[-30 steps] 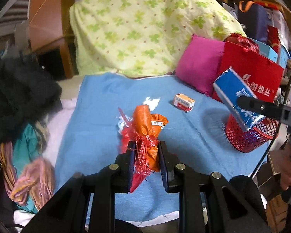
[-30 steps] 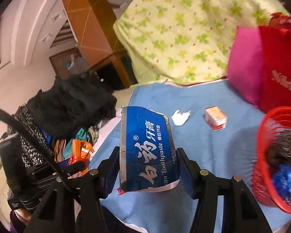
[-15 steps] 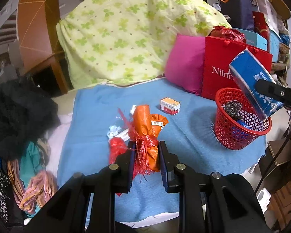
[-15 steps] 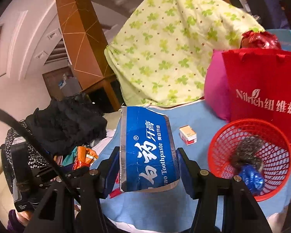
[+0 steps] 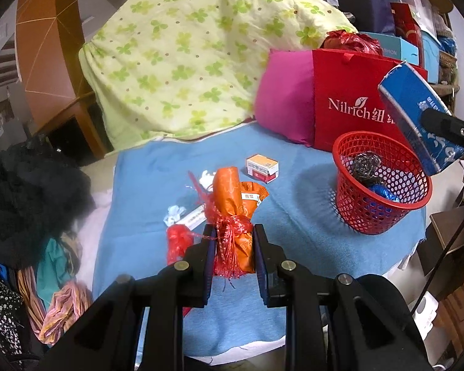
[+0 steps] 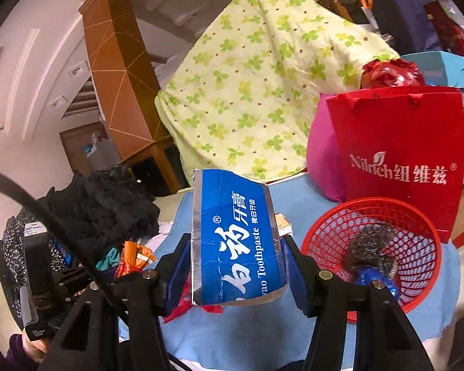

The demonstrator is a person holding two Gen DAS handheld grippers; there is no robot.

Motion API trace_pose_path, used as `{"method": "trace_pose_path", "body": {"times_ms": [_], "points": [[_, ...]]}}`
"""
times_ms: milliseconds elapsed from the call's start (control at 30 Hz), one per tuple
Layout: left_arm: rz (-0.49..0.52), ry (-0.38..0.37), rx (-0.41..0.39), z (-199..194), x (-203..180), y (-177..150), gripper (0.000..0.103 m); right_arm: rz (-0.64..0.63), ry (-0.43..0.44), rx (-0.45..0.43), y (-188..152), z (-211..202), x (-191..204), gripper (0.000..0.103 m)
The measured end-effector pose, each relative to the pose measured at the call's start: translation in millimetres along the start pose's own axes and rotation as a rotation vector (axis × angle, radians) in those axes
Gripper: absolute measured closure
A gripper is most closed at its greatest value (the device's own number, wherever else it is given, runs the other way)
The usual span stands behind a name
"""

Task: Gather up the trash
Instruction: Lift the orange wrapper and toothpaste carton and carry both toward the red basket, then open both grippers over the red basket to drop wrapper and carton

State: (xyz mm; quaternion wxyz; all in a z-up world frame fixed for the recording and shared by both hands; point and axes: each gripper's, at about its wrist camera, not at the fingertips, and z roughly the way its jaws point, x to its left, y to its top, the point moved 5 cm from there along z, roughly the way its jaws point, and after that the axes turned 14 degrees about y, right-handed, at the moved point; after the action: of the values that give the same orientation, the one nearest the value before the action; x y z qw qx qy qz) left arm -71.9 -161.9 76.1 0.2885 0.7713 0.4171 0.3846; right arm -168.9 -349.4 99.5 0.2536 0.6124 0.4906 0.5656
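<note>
My left gripper (image 5: 234, 241) is shut on an orange wrapper tied with red mesh (image 5: 235, 213), held above the blue cloth (image 5: 294, 225). My right gripper (image 6: 236, 256) is shut on a blue toothpaste box (image 6: 232, 238), held up just left of the red mesh basket (image 6: 417, 281). In the left wrist view the box (image 5: 417, 117) hangs above the basket's (image 5: 371, 216) right rim. The basket holds a steel scourer (image 5: 365, 167) and a blue foil piece (image 5: 383, 193). A small orange and white carton (image 5: 262, 168), white paper scraps (image 5: 174, 213) and a red wrapper (image 5: 178, 241) lie on the cloth.
A red paper bag (image 5: 352, 105) and a pink cushion (image 5: 284, 105) stand behind the basket. A green-patterned quilt (image 5: 201, 52) is heaped at the back. Dark clothes (image 5: 27, 191) are piled on the left. The cloth's front edge (image 5: 247, 344) is near me.
Both grippers have risen and drawn back with their loads. The toothpaste box has moved to above the basket's right rim. More of the basket and red bag shows.
</note>
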Motion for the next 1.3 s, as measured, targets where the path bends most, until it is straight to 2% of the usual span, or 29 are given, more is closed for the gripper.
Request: {"method": "trace_pose_path", "body": {"times_ms": [800, 933, 1033, 1300], "points": [[0.081, -0.020, 0.020, 6, -46, 3, 0.078, 0.096, -0.075, -0.057, -5, -40, -61, 0.041], [0.064, -0.079, 0.022, 6, -57, 6, 0.078, 0.117, -0.103, -0.070, -6, -48, -77, 0.041], [0.054, -0.132, -0.006, 2, -68, 12, 0.078, 0.140, -0.121, -0.083, -9, -56, -89, 0.041], [0.058, -0.272, -0.053, 2, -121, 46, 0.077, 0.214, -0.174, -0.122, -12, -77, -125, 0.041]]}}
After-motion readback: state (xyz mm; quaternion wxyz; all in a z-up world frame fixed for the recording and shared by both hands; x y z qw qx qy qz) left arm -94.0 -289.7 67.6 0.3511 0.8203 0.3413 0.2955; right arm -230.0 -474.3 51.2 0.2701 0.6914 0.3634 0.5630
